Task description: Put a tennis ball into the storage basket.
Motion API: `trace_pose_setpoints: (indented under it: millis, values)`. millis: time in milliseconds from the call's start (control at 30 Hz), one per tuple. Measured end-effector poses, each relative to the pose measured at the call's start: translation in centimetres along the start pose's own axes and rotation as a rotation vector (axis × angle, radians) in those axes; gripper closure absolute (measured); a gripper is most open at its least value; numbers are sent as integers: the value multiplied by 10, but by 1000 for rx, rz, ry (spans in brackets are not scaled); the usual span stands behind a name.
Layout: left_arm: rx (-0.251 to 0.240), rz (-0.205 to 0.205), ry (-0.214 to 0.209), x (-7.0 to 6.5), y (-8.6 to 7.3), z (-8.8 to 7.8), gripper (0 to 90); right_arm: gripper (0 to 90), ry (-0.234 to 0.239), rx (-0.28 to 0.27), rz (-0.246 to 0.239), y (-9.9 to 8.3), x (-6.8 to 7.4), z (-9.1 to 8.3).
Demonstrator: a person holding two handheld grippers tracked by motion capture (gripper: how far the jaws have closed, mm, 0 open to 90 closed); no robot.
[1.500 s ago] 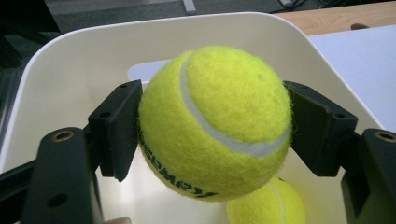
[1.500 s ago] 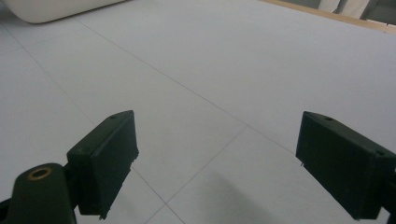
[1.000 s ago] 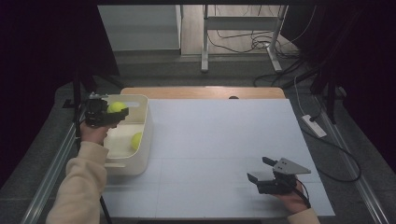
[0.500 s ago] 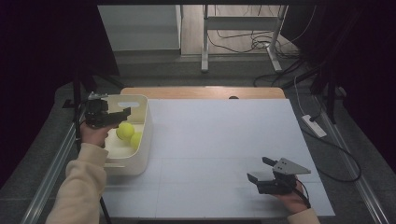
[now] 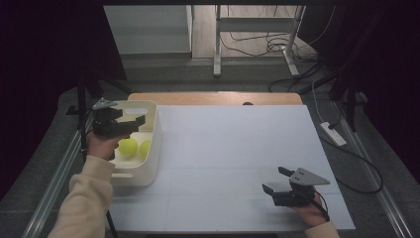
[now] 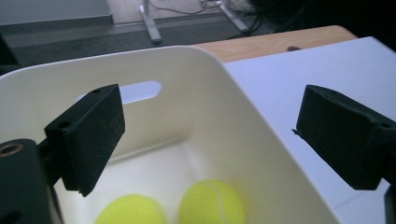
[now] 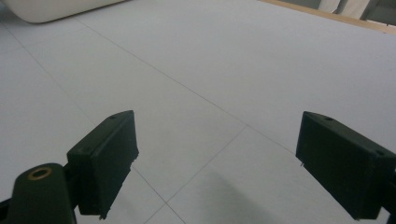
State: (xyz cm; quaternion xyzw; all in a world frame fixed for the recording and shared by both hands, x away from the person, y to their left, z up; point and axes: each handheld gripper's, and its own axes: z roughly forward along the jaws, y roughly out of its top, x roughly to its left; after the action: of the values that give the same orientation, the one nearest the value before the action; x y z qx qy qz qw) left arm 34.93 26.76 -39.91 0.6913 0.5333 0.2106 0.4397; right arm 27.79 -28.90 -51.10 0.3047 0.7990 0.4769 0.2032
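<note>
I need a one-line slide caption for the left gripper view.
Open left gripper above a cream plastic bin holding two yellow-green tennis balls.

— What do I have around the worktop [image 5: 237,148]?

— I see a white sheet over it, with a bare wood strip [image 5: 213,97] along the far edge. Beyond lies grey floor [image 5: 198,74]. A metal frame leg [image 5: 217,39] stands there, with cables [image 5: 262,44] tangled behind it.

— And the sides?

— Dark on both. I make out a white power strip [image 5: 333,134] on the floor at right, and a rail [image 5: 49,183] at left.
</note>
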Motion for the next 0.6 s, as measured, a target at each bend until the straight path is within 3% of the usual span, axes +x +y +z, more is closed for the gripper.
trace_pose_setpoints:
  millis: [267, 600]
  values:
    - [-48, 36, -91, -15, -3, -11, 91, 129, 4, -11, 17, 0, -3, -2]
    - [-73, 74, -168, -36, -8, -15, 95, 129, 9, -12, 16, 1, -4, -1]
